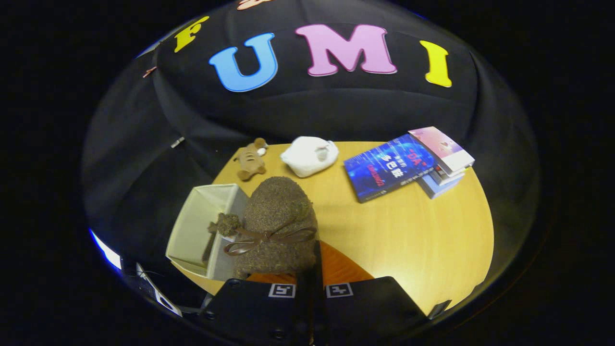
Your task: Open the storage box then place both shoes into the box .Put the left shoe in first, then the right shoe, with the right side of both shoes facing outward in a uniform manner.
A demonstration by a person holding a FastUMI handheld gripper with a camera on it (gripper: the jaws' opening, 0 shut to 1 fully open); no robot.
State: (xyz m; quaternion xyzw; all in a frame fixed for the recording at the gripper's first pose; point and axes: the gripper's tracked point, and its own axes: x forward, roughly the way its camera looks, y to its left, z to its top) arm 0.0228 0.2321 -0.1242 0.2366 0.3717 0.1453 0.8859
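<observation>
- The gripper [311, 288] is carrying a fuzzy brown shoe [276, 226]: its fingers are drawn nearly together, and they appear to be pinching the shoe's edge. The contact itself is hidden behind the shoe, so both-sided pressure is a judgement.
- The shoe is hanging just ahead of the fingers, with its ribbon bow [266, 239] facing the camera and a pompom [226, 224] dangling out to the side. A rim grip like this is probably letting the shoe hang freely for lowering.
- Just beyond the shoe, the storage box [202, 230] is sitting open at the edge of the round wooden table [423, 230]. Its pale lining is showing, and the shoe is overlapping its near wall, so this seems to be the placing step.
- Which shoe this is, left or right, cannot be told.
- Farther off, a small plush toy [251, 161], a white bundle [310, 154] and a stack of books [408, 163] are lying well apart from the box, leaving the route clear.
</observation>
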